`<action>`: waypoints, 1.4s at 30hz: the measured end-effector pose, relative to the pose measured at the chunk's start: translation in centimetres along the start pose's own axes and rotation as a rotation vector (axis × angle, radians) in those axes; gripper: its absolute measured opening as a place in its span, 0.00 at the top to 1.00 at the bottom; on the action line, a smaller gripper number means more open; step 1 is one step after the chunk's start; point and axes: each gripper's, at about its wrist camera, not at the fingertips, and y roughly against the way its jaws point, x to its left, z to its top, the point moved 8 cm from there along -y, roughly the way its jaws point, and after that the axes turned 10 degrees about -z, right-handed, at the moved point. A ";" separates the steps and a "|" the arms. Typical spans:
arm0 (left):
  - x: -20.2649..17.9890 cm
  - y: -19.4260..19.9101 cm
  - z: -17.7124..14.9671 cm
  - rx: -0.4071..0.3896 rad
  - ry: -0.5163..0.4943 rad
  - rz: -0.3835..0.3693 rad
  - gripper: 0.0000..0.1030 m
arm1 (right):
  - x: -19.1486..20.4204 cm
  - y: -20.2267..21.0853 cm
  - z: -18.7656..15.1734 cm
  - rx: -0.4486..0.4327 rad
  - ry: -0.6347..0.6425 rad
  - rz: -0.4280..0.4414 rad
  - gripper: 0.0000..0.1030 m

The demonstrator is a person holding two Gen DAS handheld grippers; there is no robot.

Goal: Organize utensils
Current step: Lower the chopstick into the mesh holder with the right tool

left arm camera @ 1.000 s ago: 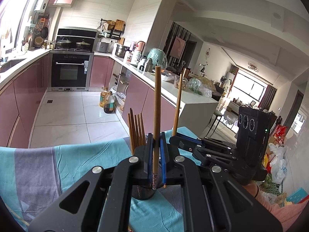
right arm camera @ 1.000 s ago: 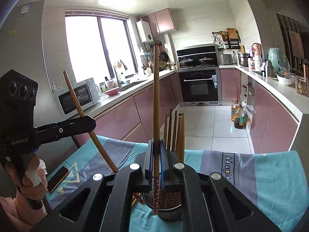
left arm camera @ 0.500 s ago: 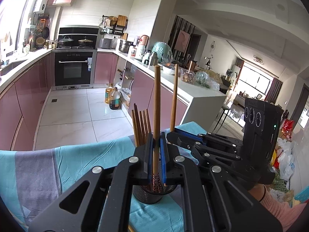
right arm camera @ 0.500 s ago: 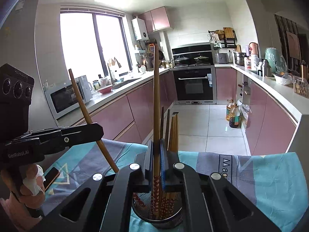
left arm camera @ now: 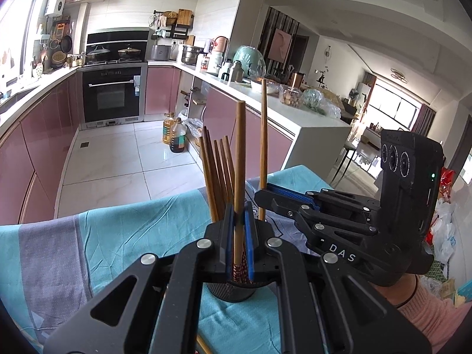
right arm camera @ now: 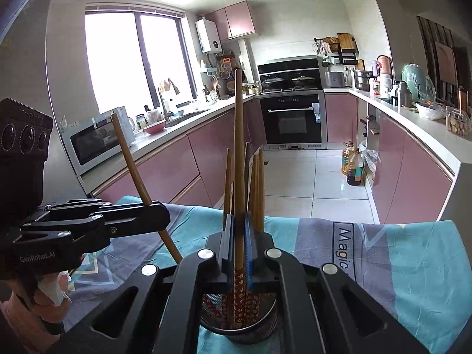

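My left gripper [left arm camera: 239,215] is shut on a brown chopstick [left arm camera: 239,159] that stands upright. Its patterned lower end hangs at the mouth of the black mesh holder [left arm camera: 230,290]; whether it is inside I cannot tell. Several chopsticks [left arm camera: 216,174] stand in that holder. My right gripper [right arm camera: 238,224] is shut on another chopstick [right arm camera: 239,147], and that one's patterned end is down inside the holder [right arm camera: 265,324]. Each view shows the other gripper beside the holder: the right gripper [left arm camera: 261,194] with its chopstick [left arm camera: 263,135], the left gripper [right arm camera: 159,216] with its tilted chopstick [right arm camera: 129,159].
The holder stands on a table under a teal and grey cloth [left arm camera: 118,236], whose far edge drops to the tiled kitchen floor. A loose chopstick [left arm camera: 203,345] lies on the cloth near me. A person's hand [right arm camera: 44,301] grips the left tool. Oil bottles [right arm camera: 352,165] stand by the counter.
Both grippers have come down with their chopsticks toward the holder. The right chopstick's patterned end has sunk into the cup. Both grips stayed shut.
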 end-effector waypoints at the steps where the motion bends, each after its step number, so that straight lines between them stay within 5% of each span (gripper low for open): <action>1: 0.0 -0.1 0.0 0.003 0.000 0.001 0.93 | -0.1 0.0 -0.1 0.002 0.000 -0.001 0.94; 42: 1.9 -4.8 0.3 0.094 0.004 0.043 0.92 | -0.8 -3.1 -3.2 0.112 -0.023 -0.019 0.94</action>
